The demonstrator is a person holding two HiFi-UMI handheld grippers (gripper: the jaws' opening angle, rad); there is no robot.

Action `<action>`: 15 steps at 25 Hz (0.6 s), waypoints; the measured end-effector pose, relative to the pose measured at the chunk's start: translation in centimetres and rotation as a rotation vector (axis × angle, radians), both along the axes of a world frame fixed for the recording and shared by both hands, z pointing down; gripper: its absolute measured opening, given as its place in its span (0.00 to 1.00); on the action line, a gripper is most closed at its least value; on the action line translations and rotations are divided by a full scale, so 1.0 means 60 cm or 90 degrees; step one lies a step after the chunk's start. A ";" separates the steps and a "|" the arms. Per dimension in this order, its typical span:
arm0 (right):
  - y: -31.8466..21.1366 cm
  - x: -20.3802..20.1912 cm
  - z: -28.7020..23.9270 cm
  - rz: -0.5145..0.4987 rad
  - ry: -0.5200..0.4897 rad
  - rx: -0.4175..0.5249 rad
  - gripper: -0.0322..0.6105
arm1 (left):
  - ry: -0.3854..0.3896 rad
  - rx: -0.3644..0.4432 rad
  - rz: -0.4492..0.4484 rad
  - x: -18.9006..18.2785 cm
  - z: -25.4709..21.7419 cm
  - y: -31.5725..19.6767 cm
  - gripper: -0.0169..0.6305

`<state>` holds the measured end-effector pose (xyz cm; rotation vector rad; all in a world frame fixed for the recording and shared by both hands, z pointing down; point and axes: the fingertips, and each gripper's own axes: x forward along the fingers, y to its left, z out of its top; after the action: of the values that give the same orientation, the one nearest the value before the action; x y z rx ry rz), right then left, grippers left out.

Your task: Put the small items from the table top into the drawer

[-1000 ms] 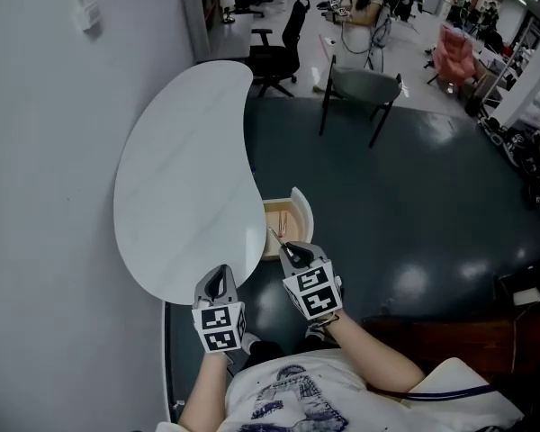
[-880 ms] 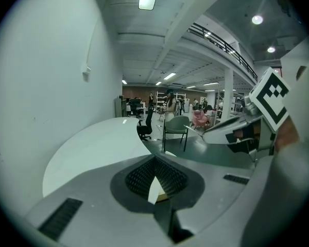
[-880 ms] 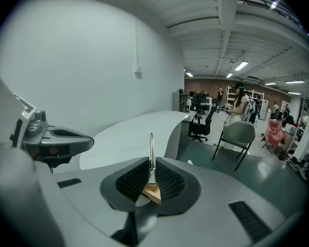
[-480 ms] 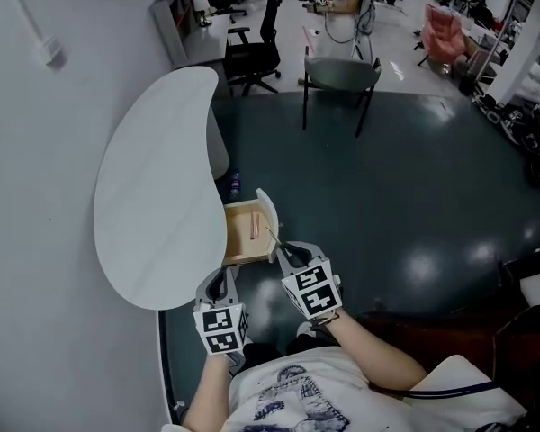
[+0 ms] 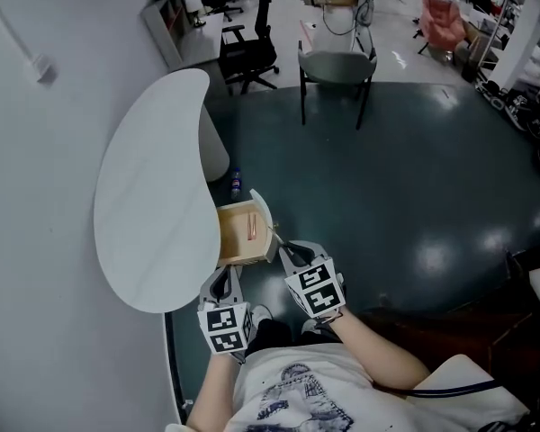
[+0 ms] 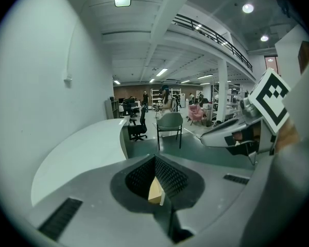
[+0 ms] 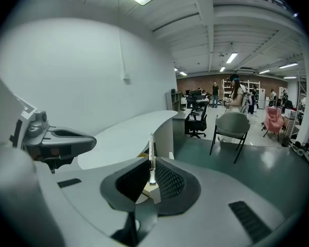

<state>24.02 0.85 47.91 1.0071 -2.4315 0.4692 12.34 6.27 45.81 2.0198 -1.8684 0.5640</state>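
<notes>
Progress looks close to the end. The white table top [image 5: 153, 196] shows nothing on it from the head view, so as far as I can tell nothing small is left to collect there. The drawer [image 5: 234, 244] stands pulled out from under the table's right edge, toward its near end, and one thin pink stick [image 5: 252, 227] lies on the drawer's wooden floor.

The right gripper [image 5: 283, 248] is clamped on one thin white stick [image 7: 151, 158], which stands upright between its pads. The stick's far tip is near the drawer's near front corner. It has yet to go inside and be let go, and the drawer is not yet pushed shut.

The left gripper [image 6: 155, 158] has its jaws together with nothing between them, and hangs beside the table's near right edge.

Count: one table, one drawer, two sticks, two grippers.
</notes>
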 end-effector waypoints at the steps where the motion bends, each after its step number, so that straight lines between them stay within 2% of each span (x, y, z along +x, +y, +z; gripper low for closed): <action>1: -0.001 -0.001 0.004 0.000 0.000 -0.004 0.13 | -0.002 -0.004 0.000 -0.003 0.003 -0.002 0.06; 6: -0.027 -0.023 0.025 0.004 0.006 -0.018 0.13 | 0.004 -0.016 0.002 -0.026 0.022 -0.036 0.06; 15: -0.125 -0.085 0.063 0.034 0.032 -0.040 0.13 | 0.022 -0.038 0.047 -0.082 0.065 -0.148 0.06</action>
<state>18.91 -6.63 51.67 1.0458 -2.3365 0.5293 7.41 -2.58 49.70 2.0529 -1.7435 0.5937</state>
